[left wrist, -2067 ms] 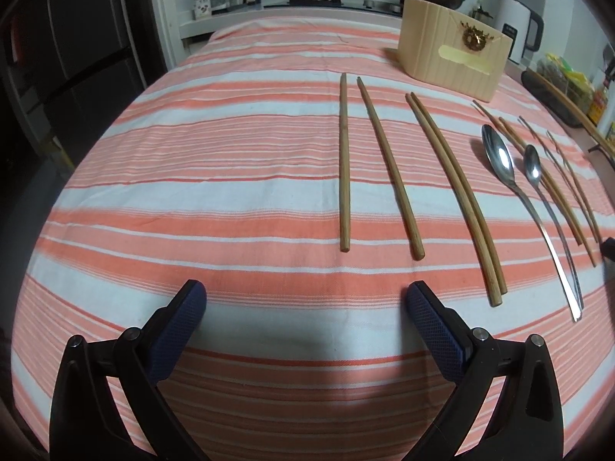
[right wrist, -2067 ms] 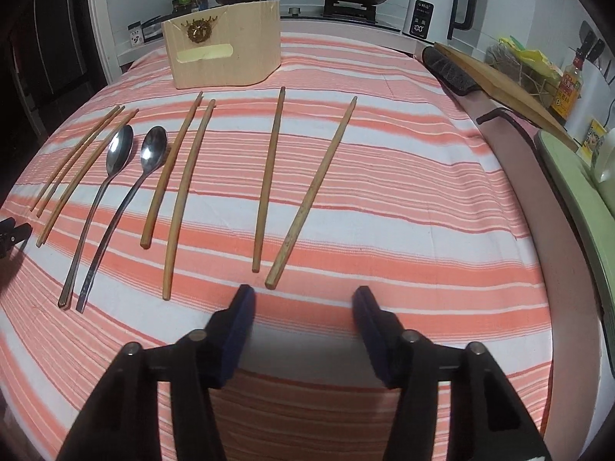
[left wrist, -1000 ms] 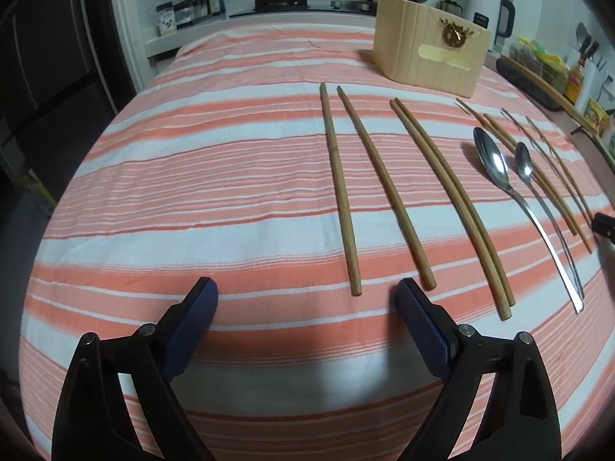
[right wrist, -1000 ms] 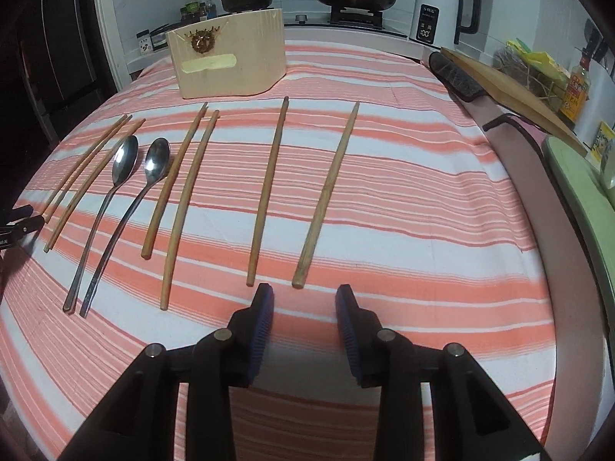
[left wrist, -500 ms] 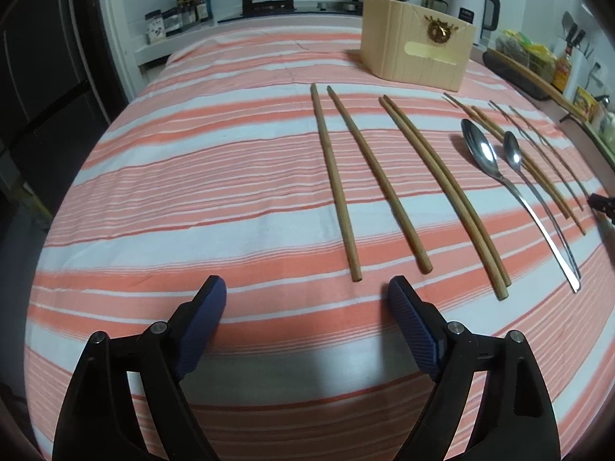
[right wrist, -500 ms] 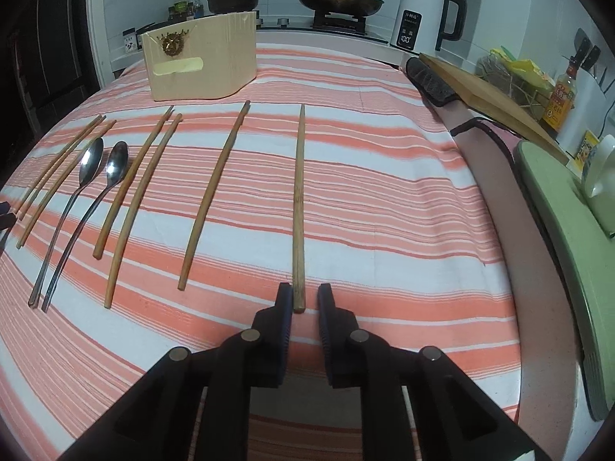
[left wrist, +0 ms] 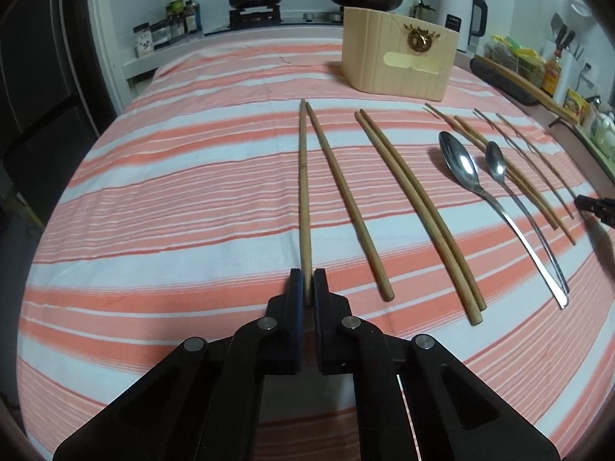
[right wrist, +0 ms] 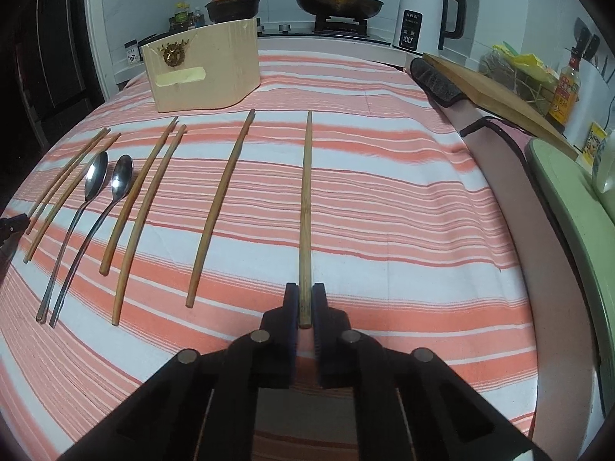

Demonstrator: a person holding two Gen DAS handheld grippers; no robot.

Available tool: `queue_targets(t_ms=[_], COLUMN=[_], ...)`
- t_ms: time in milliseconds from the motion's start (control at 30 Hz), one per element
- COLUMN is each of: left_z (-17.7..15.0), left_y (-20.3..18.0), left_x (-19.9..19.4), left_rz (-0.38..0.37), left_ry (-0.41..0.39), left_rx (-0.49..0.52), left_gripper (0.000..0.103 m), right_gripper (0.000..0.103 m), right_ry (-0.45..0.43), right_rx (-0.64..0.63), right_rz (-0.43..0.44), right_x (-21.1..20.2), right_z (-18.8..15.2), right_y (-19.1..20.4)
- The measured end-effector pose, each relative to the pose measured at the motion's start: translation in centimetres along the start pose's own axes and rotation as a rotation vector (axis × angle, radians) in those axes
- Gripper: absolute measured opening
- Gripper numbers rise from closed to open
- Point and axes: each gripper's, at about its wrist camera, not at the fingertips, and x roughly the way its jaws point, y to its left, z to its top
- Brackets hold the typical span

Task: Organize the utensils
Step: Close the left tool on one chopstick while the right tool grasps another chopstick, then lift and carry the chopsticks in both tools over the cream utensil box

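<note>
The worktop (right wrist: 384, 199), under a pink-and-white striped cloth, lies bare along its near edge and to the right of the utensil row, up to the edge where a green board (right wrist: 569, 199) adjoins. At the far end a beige utensil box (right wrist: 207, 77) stands on the cloth; a kettle (right wrist: 423, 11) and pans stand on the counter beyond.

The left tongs (left wrist: 308, 288) are pressed together, pinching the near end of the leftmost chopstick (left wrist: 303, 184). The right tongs (right wrist: 305, 303) pinch the near end of the rightmost chopstick (right wrist: 306, 199), which lies well apart from its neighbour.

The left view shows four thick wooden chopsticks, two spoons (left wrist: 461, 165), two thinner wooden sticks and two thin dark ones; the right view shows two thin and four thick sticks.
</note>
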Motion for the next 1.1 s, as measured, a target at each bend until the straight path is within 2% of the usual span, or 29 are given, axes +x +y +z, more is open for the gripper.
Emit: queue_targets(t_ms=[133, 367, 767, 1100], left_z=[0.4, 3.0, 7.7, 9.4], left_y=[0.3, 0.4, 0.2, -1.2], left_x=[-1.8, -7.2, -14.7, -17.2], left_rz=[0.001, -0.019, -0.038, -0.042], left_ry=[-0.044, -0.149, -0.328, -0.392], left_rx=[-0.011, -0.009, -0.024, -0.016], left_gripper=[0.003, 0.003, 0.002, 0.002], right_gripper=[0.007, 0.007, 0.007, 0.007], right_ry=[-0.035, -0.162, -0.37, -0.412], right_rx=[0.021, -0.025, -0.053, -0.055], right_rz=[-0.014, -0.03, 0.032, 0.113], right_x=[-1.6, -7.8, -16.9, -19.7], right_z=[1.0, 4.0, 6.9, 7.6], right_y=[-0.2, 0.8, 3.4, 5.0])
